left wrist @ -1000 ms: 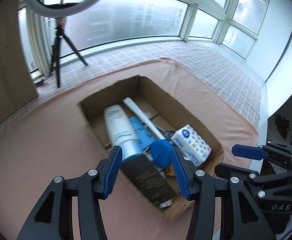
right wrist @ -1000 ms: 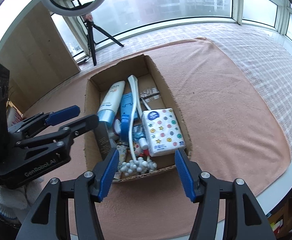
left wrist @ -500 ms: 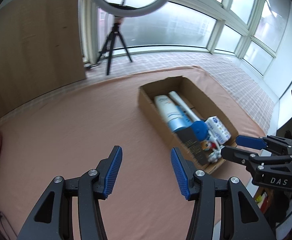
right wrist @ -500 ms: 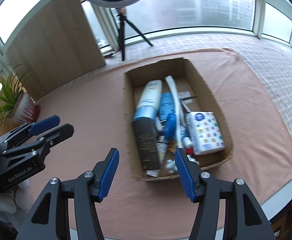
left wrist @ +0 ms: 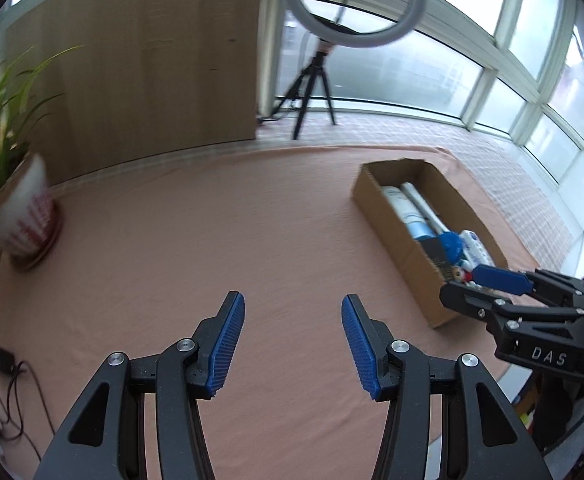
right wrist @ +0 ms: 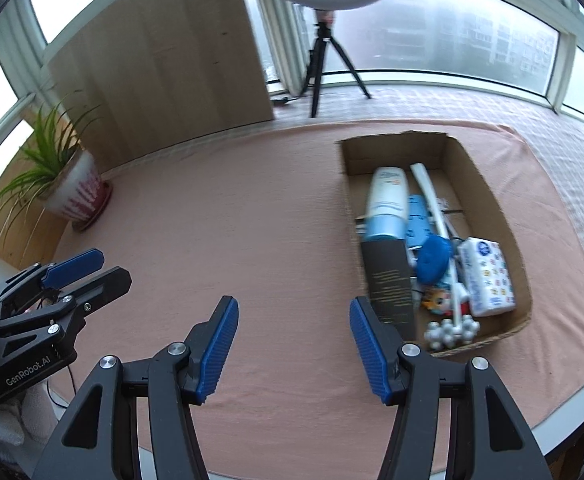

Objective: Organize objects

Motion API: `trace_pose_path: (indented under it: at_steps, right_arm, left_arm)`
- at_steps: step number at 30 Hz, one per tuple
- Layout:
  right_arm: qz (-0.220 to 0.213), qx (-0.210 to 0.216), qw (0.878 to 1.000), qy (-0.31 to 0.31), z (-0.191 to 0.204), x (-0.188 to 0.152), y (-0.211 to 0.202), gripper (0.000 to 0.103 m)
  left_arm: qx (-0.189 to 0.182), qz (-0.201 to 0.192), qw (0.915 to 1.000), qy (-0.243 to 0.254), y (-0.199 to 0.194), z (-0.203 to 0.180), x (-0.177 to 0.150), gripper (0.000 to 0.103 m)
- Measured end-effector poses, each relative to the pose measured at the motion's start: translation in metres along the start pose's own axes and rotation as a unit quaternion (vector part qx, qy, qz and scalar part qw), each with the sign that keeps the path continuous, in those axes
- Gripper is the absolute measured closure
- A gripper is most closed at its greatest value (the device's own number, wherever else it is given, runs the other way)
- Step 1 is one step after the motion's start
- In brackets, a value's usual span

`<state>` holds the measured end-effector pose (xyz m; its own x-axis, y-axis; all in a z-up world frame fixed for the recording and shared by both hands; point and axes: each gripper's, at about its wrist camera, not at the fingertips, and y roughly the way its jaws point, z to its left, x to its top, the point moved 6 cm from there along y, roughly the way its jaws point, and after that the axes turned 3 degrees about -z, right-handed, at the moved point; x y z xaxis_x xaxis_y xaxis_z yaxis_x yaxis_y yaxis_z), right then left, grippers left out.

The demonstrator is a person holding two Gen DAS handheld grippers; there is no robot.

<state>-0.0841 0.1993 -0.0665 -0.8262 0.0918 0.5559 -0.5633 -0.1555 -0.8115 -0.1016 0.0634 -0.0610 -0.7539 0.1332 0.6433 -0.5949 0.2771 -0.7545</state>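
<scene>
Swinging away from the brown cardboard box (right wrist: pixel 432 240), both grippers now hover over bare pink tablecloth (left wrist: pixel 211 240); a second ago the box sat right between their fingers. Left gripper (left wrist: pixel 293 346) and right gripper (right wrist: pixel 293 350) stand half open, holding nothing. Box, on the cloth to their right, already holds the white-blue bottle (right wrist: pixel 388 204), black carton (right wrist: pixel 390 284) and patterned tissue pack (right wrist: pixel 488 276); packing looks finished.

Two wrist fisheyes angled down over the pink cloth (left wrist: pixel 211 240), sharing the cardboard box (right wrist: pixel 488 196).
</scene>
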Motion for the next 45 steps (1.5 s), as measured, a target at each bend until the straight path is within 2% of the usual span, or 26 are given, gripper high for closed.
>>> trace_pose_path:
  at_steps: [5,9,14,24,30,45]
  right_arm:
    - [0.000,0.003,1.000,-0.020,0.027,-0.004,0.006,0.049]
    - [0.000,0.005,1.000,-0.022,0.044,-0.010,0.010,0.049]
    - [0.000,-0.007,0.999,-0.032,0.059,-0.018,0.018,0.049]
    - [-0.006,-0.021,0.999,-0.044,0.082,-0.026,0.025,0.049]
    - [-0.007,-0.024,0.999,-0.043,0.088,-0.028,0.028,0.049]
    - [-0.004,-0.026,0.999,-0.032,0.083,-0.038,0.027,0.049]
  left_arm:
    - [0.034,-0.009,0.9993,-0.010,-0.012,0.024,-0.010,0.048]
    - [0.055,-0.012,0.9980,-0.027,-0.021,0.043,-0.021,0.039]
    - [0.071,-0.008,0.9966,-0.042,-0.029,0.065,-0.037,0.038]
    - [0.091,0.017,0.9931,-0.072,-0.022,0.099,-0.066,0.038]
    - [0.094,0.020,0.9926,-0.075,-0.020,0.105,-0.067,0.038]
    - [0.096,0.021,0.9927,-0.070,-0.021,0.091,-0.071,0.038]
